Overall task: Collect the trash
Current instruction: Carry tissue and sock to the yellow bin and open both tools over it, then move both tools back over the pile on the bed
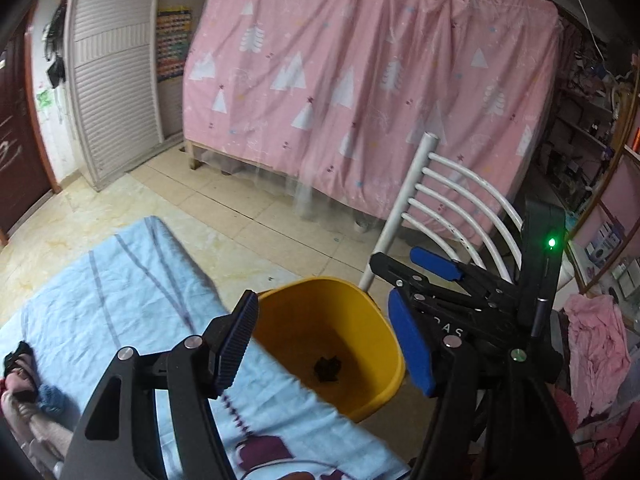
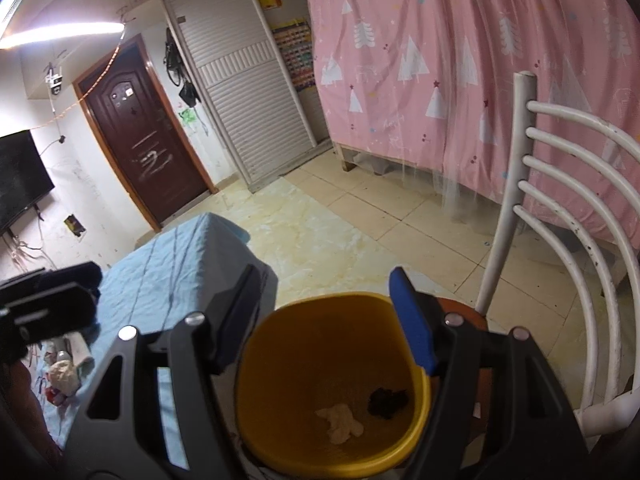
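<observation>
Both grippers hang over the yellow bin on the chair seat — left gripper and right gripper gaping, empty — white wad and dark scrap lying inside, evidently just dropped.

Tiled floor; brown door; pink curtain (tree print); white chair; perhaps a television.

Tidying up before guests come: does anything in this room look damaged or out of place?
The dark wooden door has pale scrawled marks across its lower panel. Crumpled scraps lie loose on the blue sheet rather than in the yellow bin, which holds a white wad and a dark clump.
</observation>
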`<action>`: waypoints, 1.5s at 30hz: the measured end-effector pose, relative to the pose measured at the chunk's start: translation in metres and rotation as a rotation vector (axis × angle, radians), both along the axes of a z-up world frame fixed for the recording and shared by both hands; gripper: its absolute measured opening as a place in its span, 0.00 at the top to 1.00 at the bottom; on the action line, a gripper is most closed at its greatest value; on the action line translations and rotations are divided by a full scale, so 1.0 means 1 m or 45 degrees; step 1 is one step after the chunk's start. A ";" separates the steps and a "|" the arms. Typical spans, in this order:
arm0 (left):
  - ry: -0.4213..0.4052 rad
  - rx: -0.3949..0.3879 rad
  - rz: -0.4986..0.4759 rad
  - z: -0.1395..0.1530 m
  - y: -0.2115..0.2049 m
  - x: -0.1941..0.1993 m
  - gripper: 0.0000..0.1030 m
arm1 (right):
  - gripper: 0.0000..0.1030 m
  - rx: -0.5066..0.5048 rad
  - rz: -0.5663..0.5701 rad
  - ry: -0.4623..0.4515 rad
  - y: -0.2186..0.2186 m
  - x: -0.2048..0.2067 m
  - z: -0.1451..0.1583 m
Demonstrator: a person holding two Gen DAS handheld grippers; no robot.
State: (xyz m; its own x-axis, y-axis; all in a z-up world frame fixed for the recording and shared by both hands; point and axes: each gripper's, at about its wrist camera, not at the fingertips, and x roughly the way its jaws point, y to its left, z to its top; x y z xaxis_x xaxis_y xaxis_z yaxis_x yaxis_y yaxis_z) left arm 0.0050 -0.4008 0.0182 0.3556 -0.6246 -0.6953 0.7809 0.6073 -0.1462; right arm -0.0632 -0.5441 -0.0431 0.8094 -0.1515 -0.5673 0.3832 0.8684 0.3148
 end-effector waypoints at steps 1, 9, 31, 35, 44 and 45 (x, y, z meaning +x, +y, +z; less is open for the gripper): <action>-0.007 -0.004 0.020 0.003 0.006 0.000 0.43 | 0.37 -0.003 0.013 -0.002 0.005 0.002 0.002; -0.073 0.001 0.193 0.023 0.065 0.010 0.42 | 0.36 -0.041 0.117 -0.001 0.042 0.023 0.017; -0.101 0.001 0.604 0.027 0.237 0.066 0.35 | 0.33 -0.179 0.495 0.050 0.191 0.092 0.041; -0.083 0.015 0.691 0.020 0.270 0.079 0.35 | 0.33 -0.190 0.550 0.059 0.211 0.099 0.040; -0.034 0.031 0.835 0.003 0.330 0.101 0.34 | 0.33 -0.220 0.647 0.084 0.249 0.122 0.040; -0.026 0.029 0.844 0.000 0.335 0.102 0.34 | 0.33 -0.226 0.659 0.087 0.253 0.125 0.040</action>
State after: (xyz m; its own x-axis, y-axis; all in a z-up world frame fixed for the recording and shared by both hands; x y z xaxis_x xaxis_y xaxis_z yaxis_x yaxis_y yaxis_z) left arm 0.1073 -0.0659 0.0187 0.6727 -0.2541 -0.6949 0.2432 0.9629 -0.1167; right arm 0.0621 -0.2912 -0.0029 0.7658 0.1583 -0.6233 -0.0932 0.9863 0.1360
